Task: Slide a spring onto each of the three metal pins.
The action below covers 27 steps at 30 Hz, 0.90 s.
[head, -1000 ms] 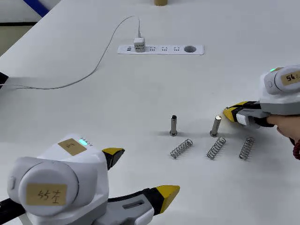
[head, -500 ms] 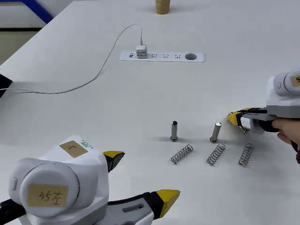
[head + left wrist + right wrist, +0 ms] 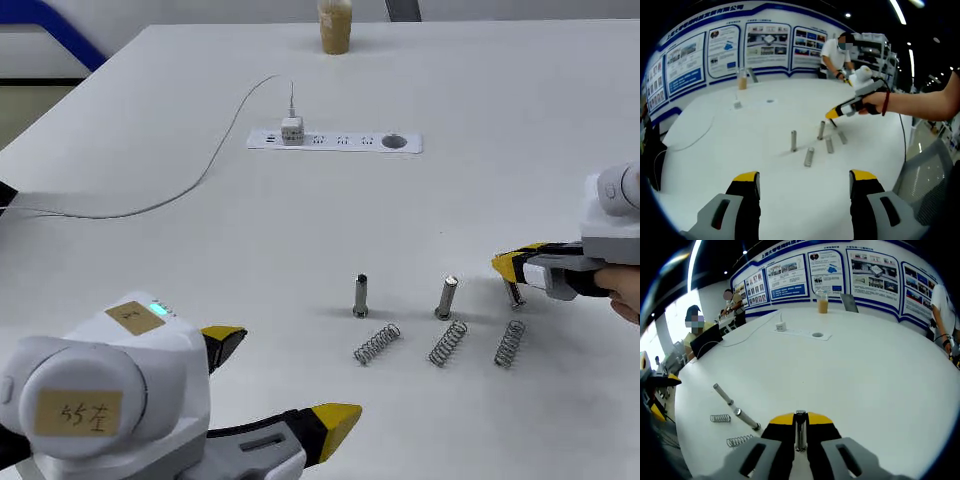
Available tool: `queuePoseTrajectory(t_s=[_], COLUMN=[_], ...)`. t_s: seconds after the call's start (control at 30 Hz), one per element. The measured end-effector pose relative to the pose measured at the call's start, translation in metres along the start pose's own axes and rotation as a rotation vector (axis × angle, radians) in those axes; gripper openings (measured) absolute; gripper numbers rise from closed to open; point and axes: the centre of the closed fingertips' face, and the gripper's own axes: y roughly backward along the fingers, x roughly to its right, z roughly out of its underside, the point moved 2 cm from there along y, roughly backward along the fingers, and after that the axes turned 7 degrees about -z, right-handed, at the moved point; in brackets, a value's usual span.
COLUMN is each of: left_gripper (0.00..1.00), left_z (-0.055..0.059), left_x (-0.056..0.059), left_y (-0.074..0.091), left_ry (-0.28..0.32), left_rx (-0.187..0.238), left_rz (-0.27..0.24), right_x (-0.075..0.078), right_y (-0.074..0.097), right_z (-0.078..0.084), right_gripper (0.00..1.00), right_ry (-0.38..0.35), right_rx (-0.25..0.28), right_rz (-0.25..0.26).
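Right gripper (image 3: 508, 268) fingers closed on the third pin (image 3: 800, 432), at the right end of the row, pin near upright at the fingertips; can't tell if it touches the surface (image 3: 300, 220). Left pin (image 3: 361, 296) and mid pin (image 3: 446, 297) stand upright, axes vertical. Three springs (image 3: 448, 342) lie flat just near of the pins, axes slanting near-left to far-right. Left gripper (image 3: 280, 380) fingers open, empty, near-left. Springs look light, squashy, likely to roll; pinch gently mid-coil. Pins stiff, smooth, easily tipped.

Left claw (image 3: 280, 378) low over table's (image 3: 130, 270) near edge, jaws spread wide. Right claw (image 3: 510, 267) by right edge, jaws pinched on a pin (image 3: 800, 432).
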Motion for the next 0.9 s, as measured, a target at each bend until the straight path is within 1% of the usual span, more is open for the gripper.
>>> queuePoseTrajectory(t_s=[0.07, 0.23, 0.67, 0.77, 0.9], left_gripper=[0.74, 0.74, 0.74, 0.74, 0.74], left_z=[0.000, -0.001, 0.000, -0.001, 0.001], left_x=[-0.002, -0.004, -0.003, -0.002, -0.003], left_y=[0.001, 0.003, 0.006, 0.008, 0.008], left_ry=[-0.001, 0.006, 0.000, 0.017, 0.008], left_rx=[0.000, 0.009, 0.010, 0.024, 0.016], left_rz=[-0.005, -0.013, -0.016, -0.014, -0.017], right_x=[-0.001, -0.004, -0.011, -0.012, -0.013], right_y=[0.003, 0.009, 0.018, 0.021, 0.023], right_z=[0.002, 0.002, 0.007, 0.009, 0.010], right_gripper=[0.08, 0.08, 0.08, 0.08, 0.08], right_ry=[-0.004, -0.005, -0.008, -0.010, -0.001], right_rx=[-0.006, 0.000, -0.001, -0.005, -0.013], right_rz=[0.008, 0.011, 0.012, 0.011, 0.011])
